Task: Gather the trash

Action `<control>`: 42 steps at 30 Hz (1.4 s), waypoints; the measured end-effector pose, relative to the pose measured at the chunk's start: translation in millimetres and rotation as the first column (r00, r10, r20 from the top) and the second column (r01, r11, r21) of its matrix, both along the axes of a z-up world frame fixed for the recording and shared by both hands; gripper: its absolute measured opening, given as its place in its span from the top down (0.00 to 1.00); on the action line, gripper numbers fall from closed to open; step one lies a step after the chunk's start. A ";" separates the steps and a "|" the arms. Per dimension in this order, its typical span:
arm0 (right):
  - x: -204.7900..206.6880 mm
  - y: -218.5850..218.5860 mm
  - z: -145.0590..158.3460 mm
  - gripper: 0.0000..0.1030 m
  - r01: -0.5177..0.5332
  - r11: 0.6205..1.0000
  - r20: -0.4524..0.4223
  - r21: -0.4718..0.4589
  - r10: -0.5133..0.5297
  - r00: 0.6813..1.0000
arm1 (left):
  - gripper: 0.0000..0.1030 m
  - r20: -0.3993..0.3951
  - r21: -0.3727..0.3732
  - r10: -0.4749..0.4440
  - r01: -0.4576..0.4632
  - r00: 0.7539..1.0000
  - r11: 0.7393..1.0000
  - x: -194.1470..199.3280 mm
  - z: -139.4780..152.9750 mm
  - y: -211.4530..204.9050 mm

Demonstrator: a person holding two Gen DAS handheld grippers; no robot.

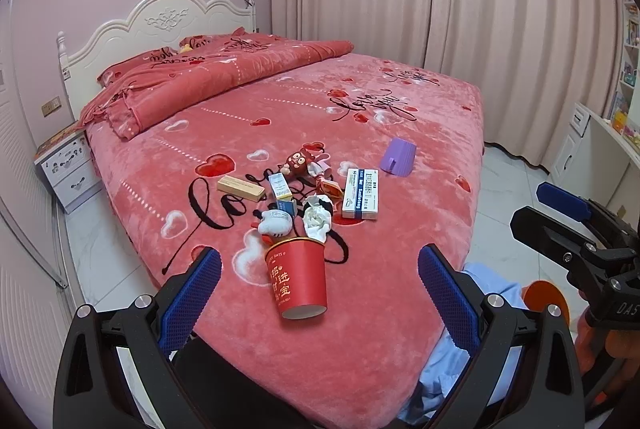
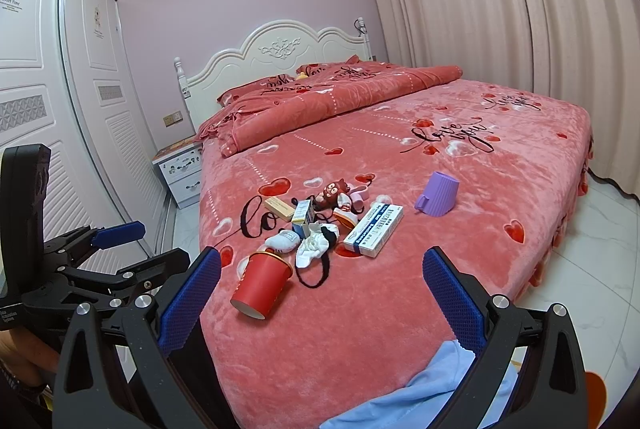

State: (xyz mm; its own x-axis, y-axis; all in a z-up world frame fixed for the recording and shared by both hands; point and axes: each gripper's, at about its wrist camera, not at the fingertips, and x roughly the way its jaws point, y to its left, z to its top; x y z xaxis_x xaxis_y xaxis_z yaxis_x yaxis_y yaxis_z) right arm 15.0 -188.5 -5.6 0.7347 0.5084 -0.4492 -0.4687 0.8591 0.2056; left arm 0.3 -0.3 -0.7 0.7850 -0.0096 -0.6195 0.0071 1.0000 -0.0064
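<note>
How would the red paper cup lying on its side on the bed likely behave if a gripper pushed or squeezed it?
The red paper cup lies on its side, so a push would probably roll it in a curve. It looks thin-walled, likely light and easily crushed. The plush bedspread may damp rolling.

Left tongs (image 1: pixel 320 283) and right tongs (image 2: pixel 322 285) gape wide, angled downward, seemingly holding nothing.

Both wrist views overlook the bed (image 1: pixel 400 309) from its foot.
</note>
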 end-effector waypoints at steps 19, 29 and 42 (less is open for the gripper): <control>0.7 0.9 -1.5 0.04 -0.002 1.000 -0.005 0.001 0.002 1.000 | 0.06 -0.006 0.002 0.001 -0.001 1.000 1.000 0.7 0.0 -0.1; 0.6 2.3 -1.7 0.04 -0.001 1.000 -0.009 0.000 0.001 1.000 | 0.06 -0.008 0.004 0.001 -0.001 1.000 1.000 -1.3 0.8 -1.9; 0.3 -1.1 -4.5 0.04 -0.002 1.000 -0.018 0.007 0.002 1.000 | 0.06 -0.021 0.009 -0.004 0.004 1.000 1.000 0.1 -14.1 2.1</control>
State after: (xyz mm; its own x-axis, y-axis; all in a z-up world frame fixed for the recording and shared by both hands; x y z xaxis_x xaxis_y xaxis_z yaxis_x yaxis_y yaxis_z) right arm 15.4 -189.6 -10.1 0.7256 0.5129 -0.4587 -0.4665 0.8567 0.2200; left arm 0.4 1.8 -14.9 0.7719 -0.0068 -0.6358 0.0110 0.9999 0.0027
